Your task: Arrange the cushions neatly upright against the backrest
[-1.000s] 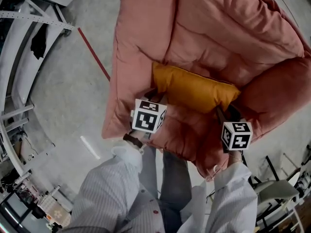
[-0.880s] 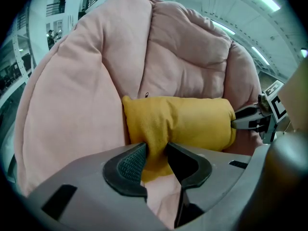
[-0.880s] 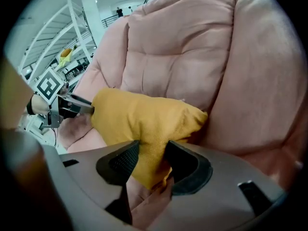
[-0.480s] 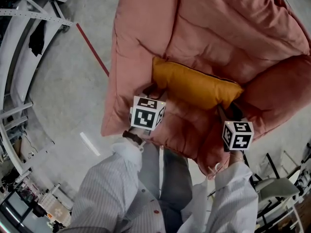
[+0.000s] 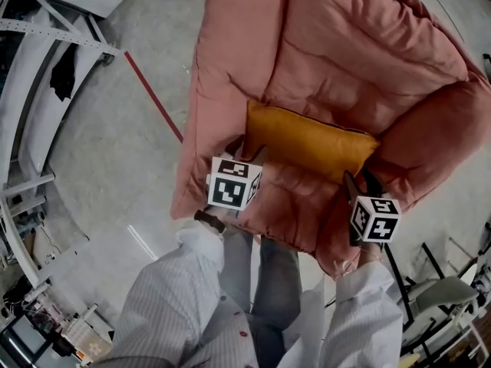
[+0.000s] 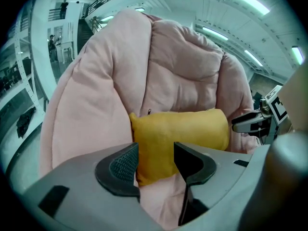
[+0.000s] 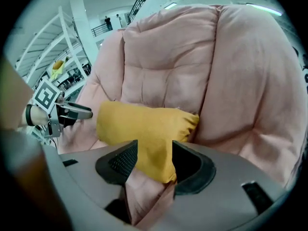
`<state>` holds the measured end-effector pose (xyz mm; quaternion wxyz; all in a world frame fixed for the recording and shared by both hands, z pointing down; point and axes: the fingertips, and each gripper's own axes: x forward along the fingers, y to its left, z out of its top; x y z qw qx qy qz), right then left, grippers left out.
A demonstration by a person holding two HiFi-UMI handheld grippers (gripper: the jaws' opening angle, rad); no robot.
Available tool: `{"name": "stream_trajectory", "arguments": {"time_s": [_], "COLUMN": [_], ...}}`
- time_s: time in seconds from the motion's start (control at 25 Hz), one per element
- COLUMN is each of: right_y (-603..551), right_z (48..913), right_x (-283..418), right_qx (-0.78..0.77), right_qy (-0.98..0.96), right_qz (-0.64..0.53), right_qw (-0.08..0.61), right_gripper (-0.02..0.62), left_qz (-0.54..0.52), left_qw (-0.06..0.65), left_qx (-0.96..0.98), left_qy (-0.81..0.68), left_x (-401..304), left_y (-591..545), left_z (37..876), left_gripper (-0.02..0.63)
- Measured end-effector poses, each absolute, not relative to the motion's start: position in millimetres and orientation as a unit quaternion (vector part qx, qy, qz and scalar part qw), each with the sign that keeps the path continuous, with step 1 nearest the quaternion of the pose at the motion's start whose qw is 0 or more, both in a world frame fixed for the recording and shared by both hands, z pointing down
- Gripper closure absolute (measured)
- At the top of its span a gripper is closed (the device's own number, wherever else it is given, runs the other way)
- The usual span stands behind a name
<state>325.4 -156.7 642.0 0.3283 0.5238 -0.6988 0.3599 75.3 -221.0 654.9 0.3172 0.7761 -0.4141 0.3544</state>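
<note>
Now the yellow cushion (image 5: 311, 140) stands on its long edge on the seat (image 5: 288, 198) of the pink armchair (image 5: 230, 67), with its broad face leaning against the backrest (image 5: 360, 52). It sits roughly centred between the two arms of the armchair and looks upright, not slumped.

The left gripper (image 6: 155, 152) has just been opening its jaws. They now stand well apart, and the cushion's lower left corner shows in the gap beyond them, but the pads do not press on it. The right gripper (image 7: 153, 154) has also widened its jaws over the past second. They too are apart, with the cushion's lower right corner in line beyond them and no grip on it.

In the head view both grippers sit a little further back from the cushion's corners than a second ago, while the cushion keeps its place against the backrest.

This reads as a release: the cushion has been set and let go, and it holds its pose unaided. For this cushion the placing seems done. No other cushion is in view, so whether more remain cannot be told.
</note>
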Motion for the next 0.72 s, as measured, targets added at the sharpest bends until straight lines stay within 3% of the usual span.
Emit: {"name": "stream_trajectory", "arguments": {"time_s": [0.24, 0.52, 0.72], "right_y": [-168, -191, -183], "right_z": [575, 441, 355], "right_x": [290, 257, 242], "right_qx": [0.557, 0.561, 0.551], "right_qy": [-0.712, -0.756, -0.783], "right_qz": [0.357, 0.32, 0.279], "right_qw": [0.236, 0.102, 0.074], "right_gripper": [0.41, 0.411, 0.431], "left_qz": [0.321, 0.238, 0.175], "left_qw": [0.311, 0.282, 0.266], "left_qx": [0.808, 0.863, 0.89], "left_qy": [-0.383, -0.345, -0.326], "left_x": [94, 128, 144], "left_y": [-222, -226, -216], "left_z": [598, 476, 386], "left_gripper": [0.383, 0.383, 0.383]}}
